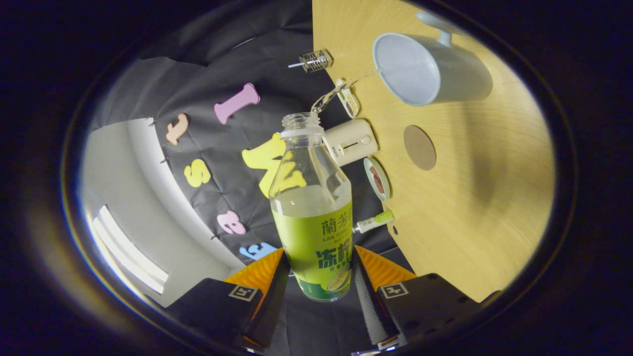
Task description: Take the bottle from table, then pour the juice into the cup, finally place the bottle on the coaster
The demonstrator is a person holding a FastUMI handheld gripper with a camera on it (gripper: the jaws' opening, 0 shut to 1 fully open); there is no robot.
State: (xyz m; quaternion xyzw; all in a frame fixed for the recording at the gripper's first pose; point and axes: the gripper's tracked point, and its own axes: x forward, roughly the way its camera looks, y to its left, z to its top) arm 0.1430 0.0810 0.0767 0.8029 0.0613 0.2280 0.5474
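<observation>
Here, your claw point(321, 269) grips the bottle point(312, 207) by its labelled lower body, both fingers pressed on it, tilted so a thin stream leaves its open neck toward the pale cup point(425, 69) on the wooden bench point(474, 198). Keep the tilt gentle and the stream inside the rim; the round coaster point(419, 147) waits near the cup.

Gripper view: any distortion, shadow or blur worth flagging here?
Gripper view: strong fisheye bending of the table edge; a soft shadow darkens the wood beyond the coaster; bottle, held in the hand-held gripper, and cup stay sharp; the poured stream is slightly smeared.
</observation>
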